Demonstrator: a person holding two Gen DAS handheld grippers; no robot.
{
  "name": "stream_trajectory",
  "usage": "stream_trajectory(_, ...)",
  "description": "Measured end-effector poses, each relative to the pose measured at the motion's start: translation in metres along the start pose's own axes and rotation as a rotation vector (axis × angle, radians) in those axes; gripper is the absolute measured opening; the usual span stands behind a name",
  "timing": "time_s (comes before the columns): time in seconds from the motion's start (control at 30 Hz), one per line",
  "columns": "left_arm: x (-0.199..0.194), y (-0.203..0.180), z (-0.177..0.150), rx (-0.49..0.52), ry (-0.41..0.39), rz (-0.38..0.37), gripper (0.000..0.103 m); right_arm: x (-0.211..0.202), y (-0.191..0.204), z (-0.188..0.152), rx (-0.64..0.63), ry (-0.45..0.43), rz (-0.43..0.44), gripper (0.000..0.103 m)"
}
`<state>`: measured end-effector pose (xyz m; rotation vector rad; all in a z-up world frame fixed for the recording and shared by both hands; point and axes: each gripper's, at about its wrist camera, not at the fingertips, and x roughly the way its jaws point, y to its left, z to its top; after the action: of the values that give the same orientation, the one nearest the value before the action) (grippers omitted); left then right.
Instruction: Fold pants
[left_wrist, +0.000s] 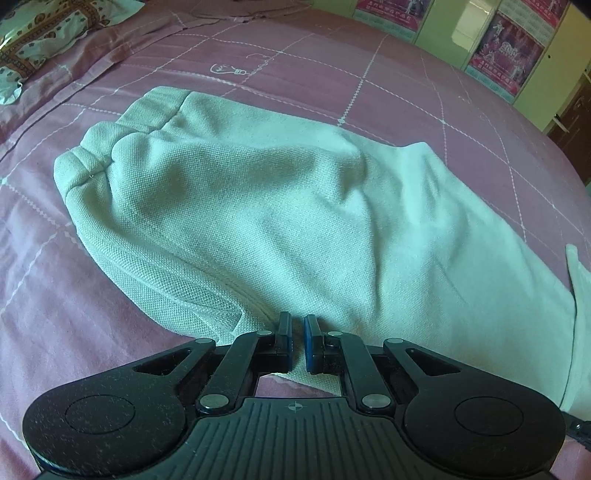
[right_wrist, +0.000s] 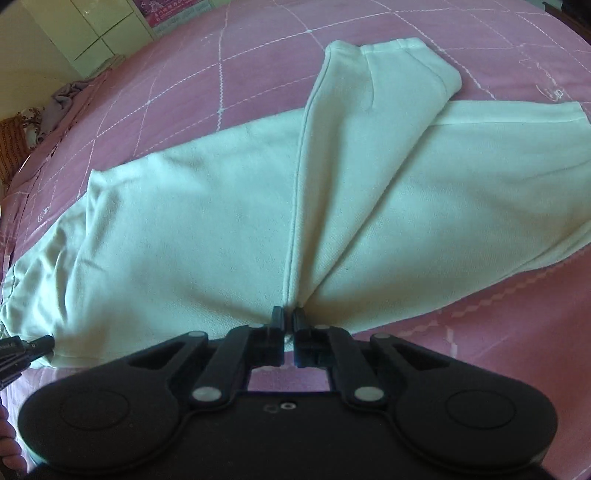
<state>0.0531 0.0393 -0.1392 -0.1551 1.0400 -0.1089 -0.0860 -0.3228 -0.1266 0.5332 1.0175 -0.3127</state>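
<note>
Spread across the middle of a pink quilted bedspread (left_wrist: 369, 74) lie pale mint pants (left_wrist: 258, 206), one leg folded over the other. Both grippers meet the near edge. The left gripper (left_wrist: 297, 325) seems clenched on fabric; the right gripper (right_wrist: 289, 314) pinches the seam fold.

Both tongs pointed steeply downward. The left tongs (left_wrist: 297, 334) were pinched together on the near edge of the pants (left_wrist: 258, 206), and the right tongs (right_wrist: 288, 325) were clamped on their seam.
</note>
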Motion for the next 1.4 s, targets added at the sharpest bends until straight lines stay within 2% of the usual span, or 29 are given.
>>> stream_trajectory(0.1,-0.008,-0.005,0.004,-0.013,0.000,0.015,0.009,-0.011,0.007,0.005,-0.023,0.004,0.020,0.012)
stream_trajectory(0.13,-0.012,-0.009,0.005,-0.020,-0.006,0.021,0.009,-0.017,0.008,0.009,-0.034,-0.012,0.025,0.020)
stream_trajectory(0.23,-0.023,-0.030,0.000,0.002,-0.019,0.014,0.009,-0.032,0.009,0.030,-0.081,-0.082,0.026,0.024)
stream_trajectory(0.37,-0.023,-0.064,-0.016,0.054,0.007,-0.007,0.009,-0.014,0.005,0.069,-0.075,-0.093,-0.016,0.041)
stream_trajectory(0.47,-0.013,-0.078,-0.031,0.057,0.049,-0.010,0.009,0.006,0.006,0.090,-0.069,-0.093,-0.058,0.045)
stream_trajectory(0.53,-0.007,-0.084,-0.040,0.072,0.047,0.013,0.009,0.023,0.007,0.098,-0.075,-0.075,-0.085,0.046)
stream_trajectory(0.6,-0.005,-0.087,-0.045,0.102,0.038,0.037,0.009,0.037,0.009,0.102,-0.097,-0.060,-0.117,0.043)
stream_trajectory(0.63,-0.004,-0.086,-0.045,0.103,0.037,0.034,0.009,0.042,0.009,0.102,-0.122,-0.060,-0.151,0.029)
stream_trajectory(0.67,-0.004,-0.084,-0.045,0.097,0.039,0.030,0.010,0.042,0.007,0.102,-0.130,-0.069,-0.168,0.008)
stream_trajectory(0.7,-0.005,-0.084,-0.045,0.096,0.042,0.028,0.009,0.037,0.001,0.102,-0.110,-0.086,-0.146,0.004)
stream_trajectory(0.83,-0.002,-0.085,-0.043,0.122,0.045,0.031,0.010,-0.014,-0.036,0.091,-0.034,-0.184,-0.047,0.004)
stream_trajectory(0.93,-0.003,-0.087,-0.045,0.140,0.035,0.036,0.010,-0.049,-0.078,0.068,0.066,-0.195,0.022,0.004)
stream_trajectory(1.03,-0.003,-0.088,-0.047,0.144,0.027,0.042,0.010,-0.047,-0.106,0.033,0.111,-0.138,0.010,0.004)
stream_trajectory(1.13,-0.003,-0.089,-0.048,0.159,0.023,0.048,0.010,-0.027,-0.112,0.016,0.104,-0.106,-0.022,0.004)
stream_trajectory(1.17,-0.003,-0.089,-0.047,0.160,0.024,0.049,0.010,-0.027,-0.108,0.018,0.081,-0.113,-0.040,0.006)
stream_trajectory(1.27,-0.003,-0.088,-0.046,0.153,0.027,0.048,0.010,-0.038,-0.096,0.028,0.040,-0.151,-0.057,0.025)
stream_trajectory(1.33,-0.003,-0.088,-0.046,0.148,0.027,0.050,0.010,-0.049,-0.089,0.038,-0.017,-0.201,-0.085,0.029)
stream_trajectory(1.4,-0.003,-0.089,-0.047,0.150,0.025,0.053,0.010,-0.046,-0.079,0.049,-0.080,-0.218,-0.118,0.044)
